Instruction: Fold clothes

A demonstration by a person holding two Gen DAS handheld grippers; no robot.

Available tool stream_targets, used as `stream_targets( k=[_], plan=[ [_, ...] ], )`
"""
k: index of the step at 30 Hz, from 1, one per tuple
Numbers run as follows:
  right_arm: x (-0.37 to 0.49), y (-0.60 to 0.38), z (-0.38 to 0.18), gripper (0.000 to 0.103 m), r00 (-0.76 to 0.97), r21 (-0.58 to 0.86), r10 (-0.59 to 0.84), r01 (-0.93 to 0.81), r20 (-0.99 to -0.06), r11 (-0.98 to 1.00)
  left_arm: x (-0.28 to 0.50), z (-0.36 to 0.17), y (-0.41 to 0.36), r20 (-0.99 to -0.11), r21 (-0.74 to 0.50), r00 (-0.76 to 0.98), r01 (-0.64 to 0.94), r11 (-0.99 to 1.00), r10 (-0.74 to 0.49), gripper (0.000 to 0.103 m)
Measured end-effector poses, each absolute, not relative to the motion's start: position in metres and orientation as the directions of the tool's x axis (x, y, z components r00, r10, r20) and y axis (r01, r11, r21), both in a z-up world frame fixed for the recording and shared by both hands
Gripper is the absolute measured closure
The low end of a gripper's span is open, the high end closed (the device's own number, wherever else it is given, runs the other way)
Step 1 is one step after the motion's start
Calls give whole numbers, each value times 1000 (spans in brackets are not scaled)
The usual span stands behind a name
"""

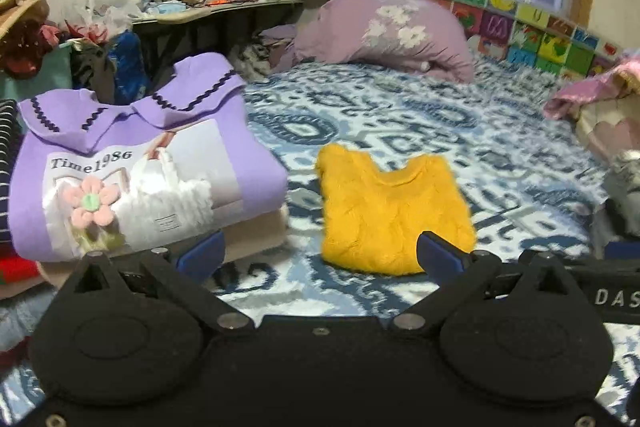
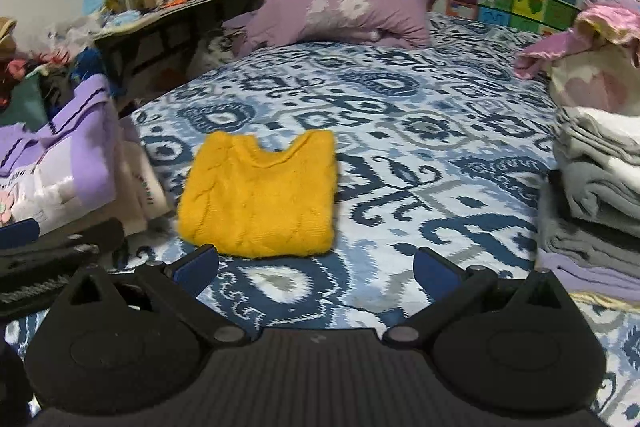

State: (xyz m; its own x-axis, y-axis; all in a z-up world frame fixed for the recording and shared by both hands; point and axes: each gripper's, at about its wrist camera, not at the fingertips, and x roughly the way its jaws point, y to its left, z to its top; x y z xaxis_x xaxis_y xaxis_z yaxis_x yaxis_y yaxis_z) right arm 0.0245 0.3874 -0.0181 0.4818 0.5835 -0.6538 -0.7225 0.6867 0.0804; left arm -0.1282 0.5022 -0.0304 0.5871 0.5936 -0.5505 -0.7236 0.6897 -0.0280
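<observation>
A folded yellow knit sweater [image 1: 390, 215] [image 2: 262, 197] lies flat on the blue patterned bed sheet [image 1: 440, 123] [image 2: 420, 155]. My left gripper [image 1: 320, 253] hovers just in front of it, open wide, with nothing between its blue pads [image 1: 202, 254]. My right gripper [image 2: 316, 267] is also open and empty, in front of the sweater's right side and apart from it. At the left edge of the right wrist view, part of the left gripper's body shows. A folded purple collared sweater [image 1: 132, 163] [image 2: 60, 163] tops a stack at the left.
A purple floral pillow [image 1: 384, 35] [image 2: 340, 7] lies at the head of the bed. Loose pink, white and grey clothes [image 2: 600, 155] [image 1: 600, 107] pile up at the right. A cluttered dark table [image 1: 208, 11] stands behind the left stack. A colourful tile border runs under the window.
</observation>
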Motion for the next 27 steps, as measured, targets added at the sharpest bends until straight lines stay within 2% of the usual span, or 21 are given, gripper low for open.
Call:
stream_targets(
  k=[6, 18, 27],
  plan=[
    [24, 397, -15, 0, 463, 70, 581, -739, -670, 670, -134, -35, 514, -566, -98, 610, -718, 689, 554, 0],
    [25, 396, -17, 0, 477, 36, 558, -738, -680, 674, -128, -36, 509, -564, -70, 608, -709, 701, 558, 0],
    [29, 394, -20, 0, 460, 69, 567, -733, -683, 677, -130, -36, 508, -548, -63, 613, -709, 702, 570, 0]
  ],
)
